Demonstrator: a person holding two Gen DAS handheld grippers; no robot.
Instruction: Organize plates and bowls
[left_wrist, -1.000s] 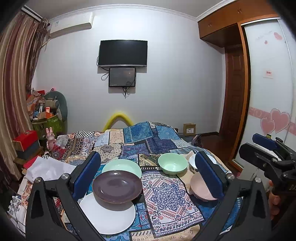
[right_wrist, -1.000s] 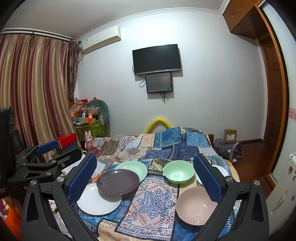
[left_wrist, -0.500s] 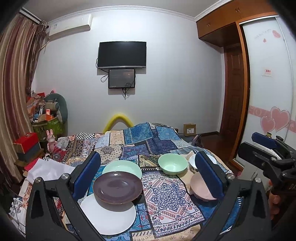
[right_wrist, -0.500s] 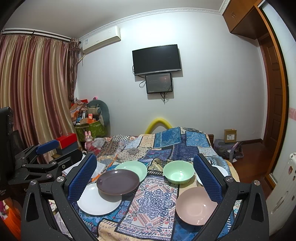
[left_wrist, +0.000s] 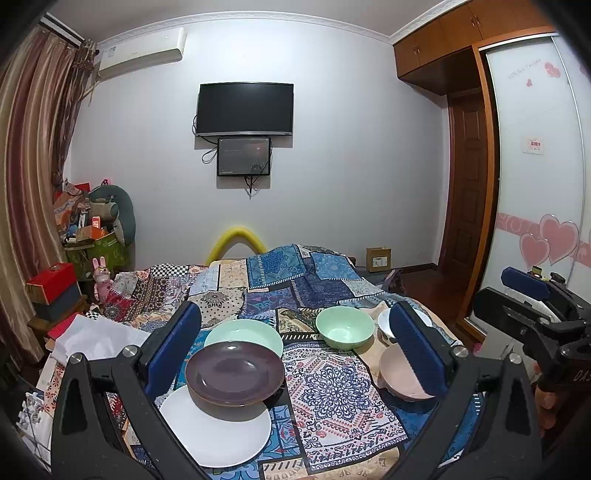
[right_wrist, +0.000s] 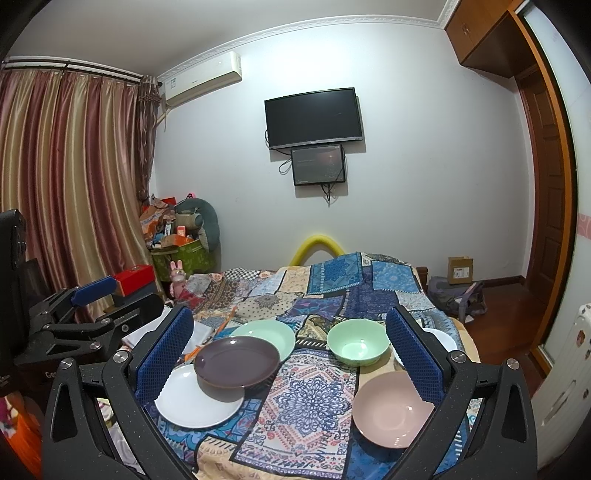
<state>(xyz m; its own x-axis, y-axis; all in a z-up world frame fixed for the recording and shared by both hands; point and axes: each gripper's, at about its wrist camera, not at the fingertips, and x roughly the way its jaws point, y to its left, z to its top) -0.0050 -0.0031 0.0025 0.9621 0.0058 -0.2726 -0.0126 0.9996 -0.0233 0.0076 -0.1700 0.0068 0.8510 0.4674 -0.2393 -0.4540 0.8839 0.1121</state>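
Note:
Dishes lie on a patchwork cloth (left_wrist: 332, 391) over a bed. On the left, a dark purple plate (left_wrist: 234, 373) (right_wrist: 236, 360) overlaps a white plate (left_wrist: 218, 432) (right_wrist: 195, 400) and a pale green plate (left_wrist: 245, 332) (right_wrist: 267, 334). A green bowl (left_wrist: 344, 326) (right_wrist: 357, 345), a pink bowl (left_wrist: 400, 374) (right_wrist: 391, 408) and a white bowl (left_wrist: 386, 323) (right_wrist: 441, 338) stand on the right. My left gripper (left_wrist: 295, 350) is open above the near edge, holding nothing. My right gripper (right_wrist: 290, 356) is open too, also empty. Each gripper also appears from the side: the right gripper (left_wrist: 535, 306) and the left gripper (right_wrist: 85, 314).
A wall with a TV (right_wrist: 314, 118) and a smaller screen lies beyond the bed. Curtains (right_wrist: 66, 177), a heap of boxes and bags (right_wrist: 181, 236) and a red box (left_wrist: 51, 282) crowd the left. A wooden door (right_wrist: 550, 206) and floor are on the right.
Both views stay nearly the same; the left wrist view has shifted very slightly. No dish has moved and both grippers remain open.

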